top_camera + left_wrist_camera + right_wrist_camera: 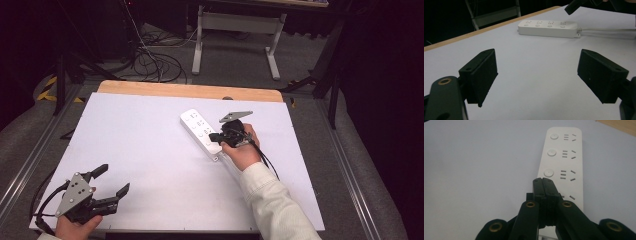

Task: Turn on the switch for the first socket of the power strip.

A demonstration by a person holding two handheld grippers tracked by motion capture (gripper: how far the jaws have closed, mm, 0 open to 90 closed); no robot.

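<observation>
Basically, the white power strip (201, 131) lay flat on the white table (150, 165), right of centre and toward the far half, sockets and buttons facing up. Its long axis ran diagonally in the high view: free end pointing far-left, cord end pointing near-right toward the person's right hand (242, 150). The white cord (606, 30) left that near end and passed under the hand; in the left gripper view it ran off along the table from the strip's right end. Four button-and-socket sets sat in a row along the strip; in the right gripper view three buttons were clear and the fourth sat under the jaws. The right gripper (543, 181) had its jaws pressed together with nothing between them, tips over the strip at the set nearest the cord end; whether the tips touched the surface I couldn't tell. Its grey plate (235, 116) stuck out above the hand. The left gripper (111, 181) was well apart from the strip, at the near-left corner of the table, jaws spread wide with only bare table between them, aimed roughly toward the strip. Nothing lay on the table between the left gripper and the strip. A wooden edge (190, 90) ran along the table's far side. Beyond it, on the grey floor: a tangle of cables (155, 62) and a white desk frame (237, 35).
</observation>
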